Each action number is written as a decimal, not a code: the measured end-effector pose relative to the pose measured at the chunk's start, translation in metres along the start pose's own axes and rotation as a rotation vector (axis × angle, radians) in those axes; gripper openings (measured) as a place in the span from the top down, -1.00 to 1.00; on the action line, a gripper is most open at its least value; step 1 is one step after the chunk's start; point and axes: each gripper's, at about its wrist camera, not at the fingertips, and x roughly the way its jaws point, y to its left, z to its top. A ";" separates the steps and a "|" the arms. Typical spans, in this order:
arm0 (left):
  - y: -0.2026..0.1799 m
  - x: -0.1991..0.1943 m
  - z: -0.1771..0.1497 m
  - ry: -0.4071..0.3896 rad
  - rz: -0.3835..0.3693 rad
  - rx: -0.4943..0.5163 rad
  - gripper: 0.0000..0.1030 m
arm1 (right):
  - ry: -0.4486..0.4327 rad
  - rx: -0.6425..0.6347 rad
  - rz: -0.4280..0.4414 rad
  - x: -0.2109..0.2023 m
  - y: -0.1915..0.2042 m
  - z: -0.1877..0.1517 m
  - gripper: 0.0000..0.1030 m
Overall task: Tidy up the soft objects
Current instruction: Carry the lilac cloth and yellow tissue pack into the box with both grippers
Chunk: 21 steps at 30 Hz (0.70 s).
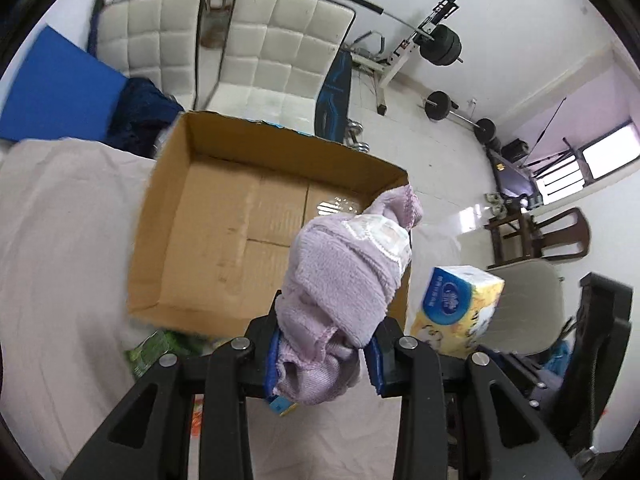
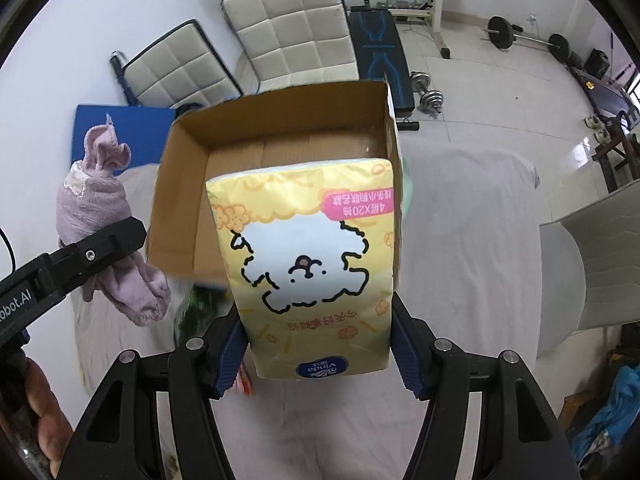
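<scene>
Through the left wrist camera I see my left gripper (image 1: 320,354) clenched on a bunched lilac towel (image 1: 340,276), which stands up out of the jaws and leans over the near right corner of the open cardboard box (image 1: 224,216) ahead of them, with the tissue pack (image 1: 456,308) hanging in the air off to the right of the jaws. Through the right wrist camera my right gripper (image 2: 318,354) grips that yellow tissue pack (image 2: 312,264) by its sides, holding it upright between the jaws and in front of the cardboard box (image 2: 188,184), which sits on the pale sheet (image 2: 472,240); far left of these jaws the left gripper (image 2: 104,248) holds the lilac towel (image 2: 96,208) beside the box.
</scene>
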 end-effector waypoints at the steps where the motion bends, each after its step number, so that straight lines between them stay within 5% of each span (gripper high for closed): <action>1: 0.006 0.009 0.011 0.027 -0.034 -0.029 0.40 | 0.003 0.013 0.005 0.009 0.001 0.012 -0.28; 13: 0.046 0.122 0.091 0.234 -0.123 -0.181 0.40 | 0.117 0.028 -0.031 0.130 0.002 0.102 -0.28; 21: 0.043 0.173 0.108 0.311 -0.095 -0.143 0.36 | 0.168 -0.026 -0.062 0.175 0.000 0.127 -0.29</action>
